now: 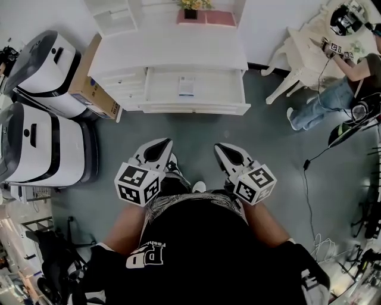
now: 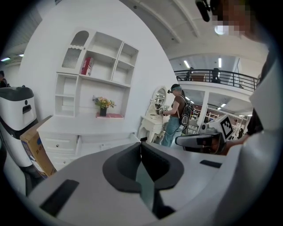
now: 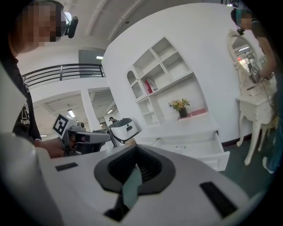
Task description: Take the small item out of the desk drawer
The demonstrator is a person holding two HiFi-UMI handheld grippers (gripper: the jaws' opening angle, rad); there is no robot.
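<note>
Both grippers are held in front of the torso, side by side and apart, pointed toward the white desk (image 1: 178,52).

Left gripper (image 1: 162,146): jaws are seen pressed together in its own view, nothing between them. Right gripper (image 1: 225,151): jaws are likewise seen together, nothing pinched. Neither one touches the desk; bare grey floor (image 1: 196,128) is seen between the tips and the drawer front.

The desk drawer (image 1: 196,109) is pulled out on the right half of the desk. The small item (image 1: 186,86), a flat white piece with a blue patch, is seen lying inside on the drawer bottom, left of centre and clear of the walls. Nothing else can be made out in that drawer.

A closed stack of small drawers (image 1: 122,83) is seen to the left of the open one. A flower pot (image 1: 190,8) and a pink tray (image 1: 218,18) are set at the back of the desktop, just beside each other. An open shelf unit (image 2: 95,66) with a red book (image 2: 86,65) is mounted above the desk.

A cardboard box (image 1: 95,83) is leaned against the desk's left side, with two white machines (image 1: 41,68) beyond it.

Another person (image 1: 342,80) is seen at a white dressing table (image 1: 303,53) at upper right, well apart from the desk.
</note>
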